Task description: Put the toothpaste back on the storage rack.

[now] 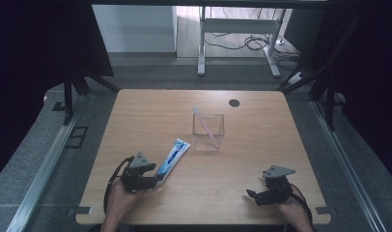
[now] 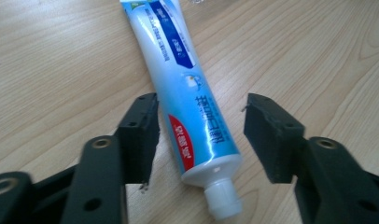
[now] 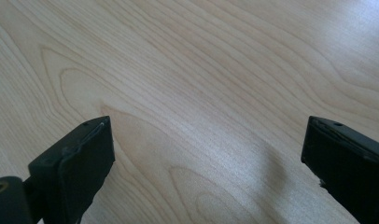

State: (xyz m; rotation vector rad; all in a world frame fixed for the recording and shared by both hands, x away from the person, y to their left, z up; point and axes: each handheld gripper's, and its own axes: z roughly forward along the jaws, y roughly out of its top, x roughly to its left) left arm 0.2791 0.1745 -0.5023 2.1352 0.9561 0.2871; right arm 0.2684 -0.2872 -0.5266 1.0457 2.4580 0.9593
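Observation:
A blue and white toothpaste tube (image 1: 174, 157) lies flat on the wooden table (image 1: 150, 111), its white cap toward the person. In the left gripper view the tube (image 2: 192, 107) runs between the jaws of my left gripper (image 2: 201, 105), cap end nearest the camera. A narrow gap shows on each side, so the pads do not press on it. From above, the left gripper (image 1: 158, 181) sits at the tube's near end. My right gripper (image 1: 252, 195) rests near the front right edge. Its jaws (image 3: 206, 126) stand wide apart over bare wood.
A clear plastic box (image 1: 208, 131) stands just past the tube, with a pink toothbrush (image 1: 206, 126) leaning in it. A round dark hole (image 1: 234, 103) sits near the table's far edge. Desk legs and cables lie on the floor beyond.

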